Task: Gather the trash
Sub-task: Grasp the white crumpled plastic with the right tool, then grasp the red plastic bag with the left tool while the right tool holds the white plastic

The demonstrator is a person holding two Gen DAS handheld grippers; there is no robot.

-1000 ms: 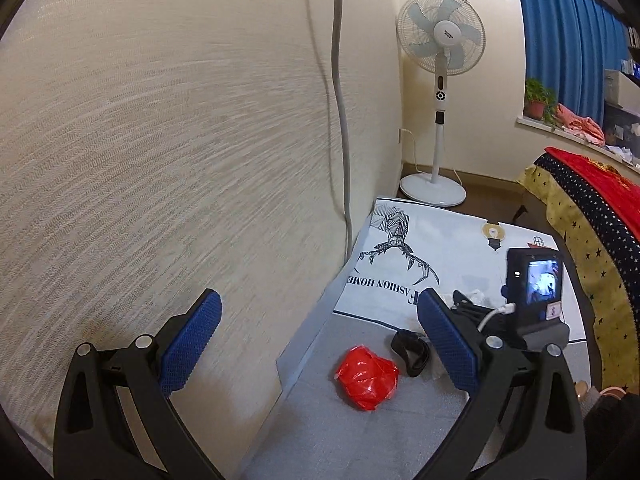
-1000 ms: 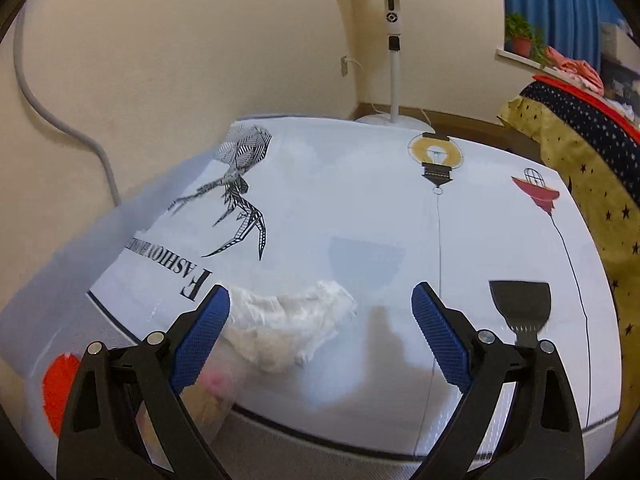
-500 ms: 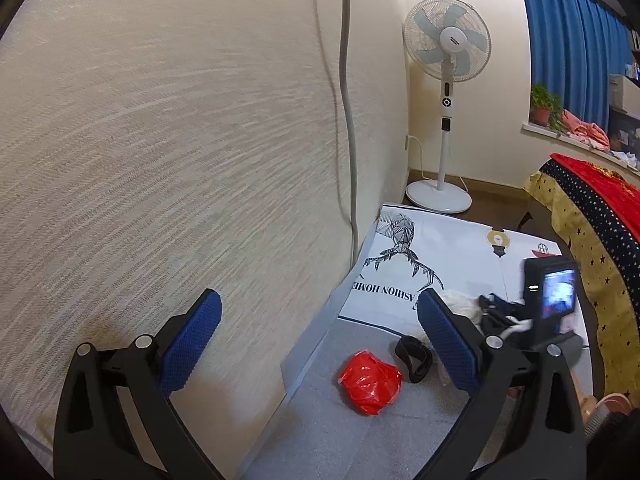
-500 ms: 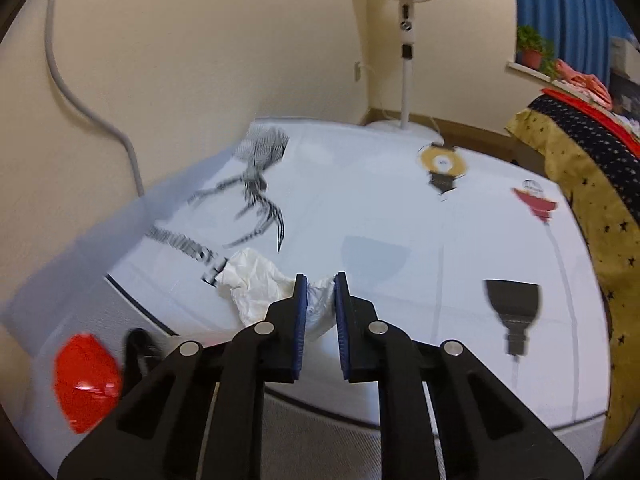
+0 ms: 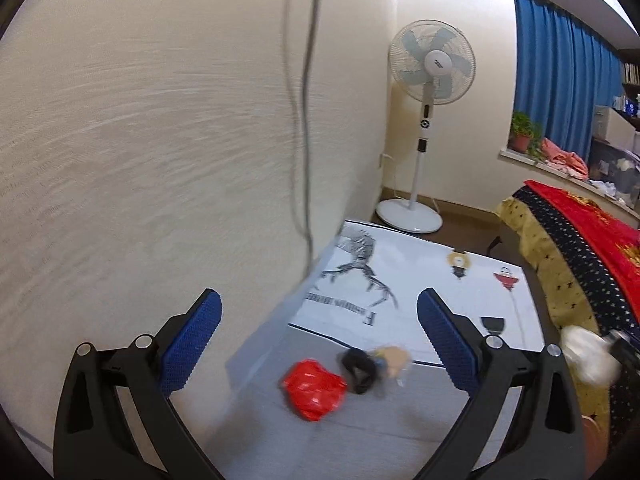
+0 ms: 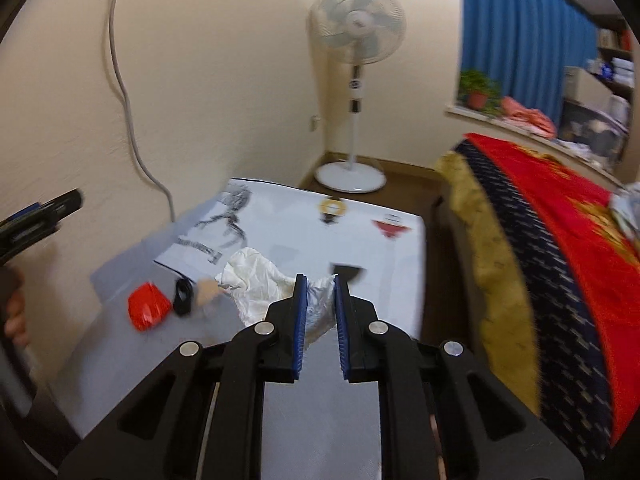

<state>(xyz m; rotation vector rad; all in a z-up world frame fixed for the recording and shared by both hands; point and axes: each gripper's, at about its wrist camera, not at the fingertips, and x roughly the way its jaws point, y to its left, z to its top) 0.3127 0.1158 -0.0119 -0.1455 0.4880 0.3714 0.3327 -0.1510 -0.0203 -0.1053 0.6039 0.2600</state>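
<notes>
White crumpled tissue (image 6: 256,280) sits pinched between the blue pads of the right gripper (image 6: 321,312), whose jaws are clamped on its near end while the rest of the wad bulges out to the left of the fingers. It is lifted clear of the table; in the left wrist view the same wad (image 5: 588,356) shows as a blurred white lump at the right edge, off the side of the table and in front of the bedspread.

Down on the grey part of the table (image 5: 400,440) lie three more bits: a red crumpled wrapper (image 5: 314,390), just right of it a black curled band (image 5: 358,368), and against that a small tan scrap (image 5: 394,358), too blurred to name. All three sit near the edge of the white printed cloth (image 5: 420,284), which carries a spidery black drawing and lettering.

The left gripper (image 5: 318,346) hangs above this spot with its jaws spread wide and nothing between them; one finger sits before the cream wall (image 5: 160,140).

A grey cable (image 6: 124,92) runs down that wall. Beyond the table a white pedestal fan (image 5: 432,64) stands in the corner, with blue curtains (image 6: 516,36) and a potted plant (image 6: 478,90) on the sill to the right. A red and star-patterned bedspread (image 6: 560,220) fills the right side.
</notes>
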